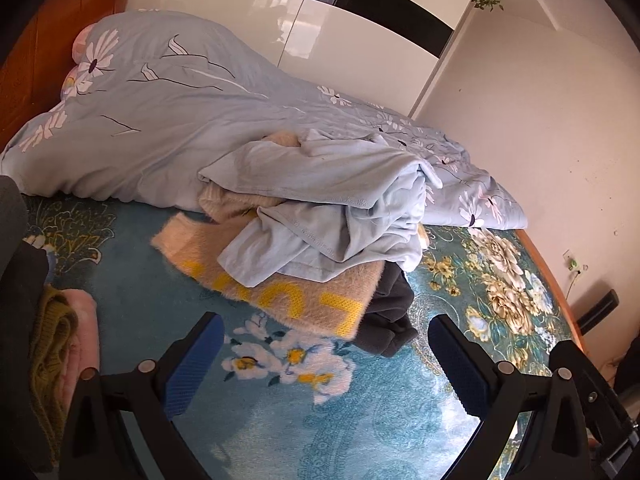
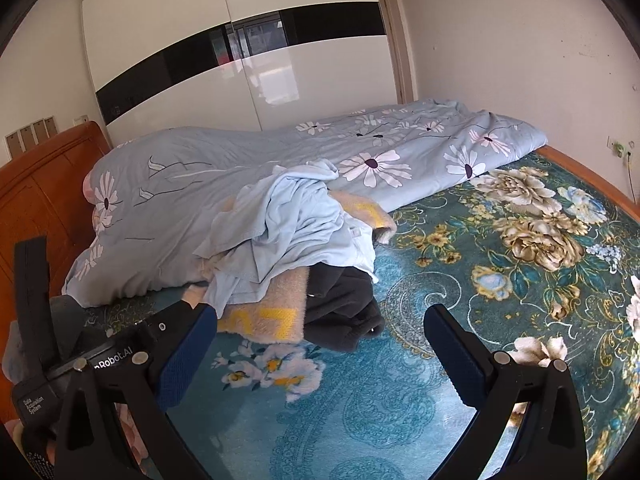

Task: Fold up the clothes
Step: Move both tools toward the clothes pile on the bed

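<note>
A heap of clothes lies on the bed. On top is a crumpled pale blue garment (image 1: 320,200) (image 2: 292,228). Under it is a fuzzy beige sweater with yellow letters (image 1: 280,292) (image 2: 276,312), and a dark grey garment (image 1: 388,316) (image 2: 340,308) sticks out at the sweater's right. My left gripper (image 1: 324,340) is open just in front of the heap, nothing between its blue pads. My right gripper (image 2: 320,332) is open too, hovering over the bedspread near the dark garment. The left gripper's body shows at the lower left of the right wrist view.
The teal floral bedspread (image 1: 280,420) (image 2: 500,280) covers the bed. A light blue flowered duvet (image 1: 160,120) (image 2: 240,168) is bunched behind the heap. An olive knit and pink cloth (image 1: 60,360) lie at the left. Wooden headboard (image 2: 36,200), white wardrobe (image 2: 240,60) and wall (image 2: 520,60) surround the bed.
</note>
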The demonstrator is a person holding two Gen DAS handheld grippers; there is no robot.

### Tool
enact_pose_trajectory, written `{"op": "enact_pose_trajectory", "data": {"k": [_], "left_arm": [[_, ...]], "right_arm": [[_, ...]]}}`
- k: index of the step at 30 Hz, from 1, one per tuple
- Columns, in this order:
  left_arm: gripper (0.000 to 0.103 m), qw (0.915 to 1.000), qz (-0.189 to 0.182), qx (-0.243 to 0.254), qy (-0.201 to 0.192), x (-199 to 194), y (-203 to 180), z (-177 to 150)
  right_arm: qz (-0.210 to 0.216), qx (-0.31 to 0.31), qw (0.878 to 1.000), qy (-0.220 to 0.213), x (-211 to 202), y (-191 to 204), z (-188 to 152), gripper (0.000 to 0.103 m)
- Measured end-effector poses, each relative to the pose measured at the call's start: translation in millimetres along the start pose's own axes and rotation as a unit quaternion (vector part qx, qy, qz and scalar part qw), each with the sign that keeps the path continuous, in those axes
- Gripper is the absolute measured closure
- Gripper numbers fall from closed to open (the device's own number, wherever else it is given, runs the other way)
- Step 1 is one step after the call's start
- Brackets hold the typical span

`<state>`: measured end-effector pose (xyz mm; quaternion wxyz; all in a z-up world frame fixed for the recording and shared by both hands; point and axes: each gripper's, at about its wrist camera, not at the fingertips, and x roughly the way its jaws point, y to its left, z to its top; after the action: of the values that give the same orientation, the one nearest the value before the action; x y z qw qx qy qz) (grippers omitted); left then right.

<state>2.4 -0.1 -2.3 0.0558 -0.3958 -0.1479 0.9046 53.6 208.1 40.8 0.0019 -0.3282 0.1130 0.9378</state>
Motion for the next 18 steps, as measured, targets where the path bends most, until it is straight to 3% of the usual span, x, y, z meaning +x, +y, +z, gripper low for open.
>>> {"op": "enact_pose_trajectory", "data": {"k": [2,7,13,18], "left_arm": [[0.0,0.9999,0.006,0.01,0.002,-1,-5,0],[0.0,0.9997,-0.019,-0.008,0.009,-2,7,-2],[0.0,0.9996,-0.006,-0.017,0.02,0,11,-2],[0.0,0.9996,-0.014,0.003,0.025,0,6,-7]], "right_arm": [[0.01,0.013,1.0,-0.002,0,-1,-1,0.0],[0.033,0.047,0.998,-0.014,-3,-18,3,0.0],[0.0,0.013,1.0,-0.022,-15,3,6,0.0],[0.006,0.002,1.0,-0.012,-14,8,4,0.0]]}}
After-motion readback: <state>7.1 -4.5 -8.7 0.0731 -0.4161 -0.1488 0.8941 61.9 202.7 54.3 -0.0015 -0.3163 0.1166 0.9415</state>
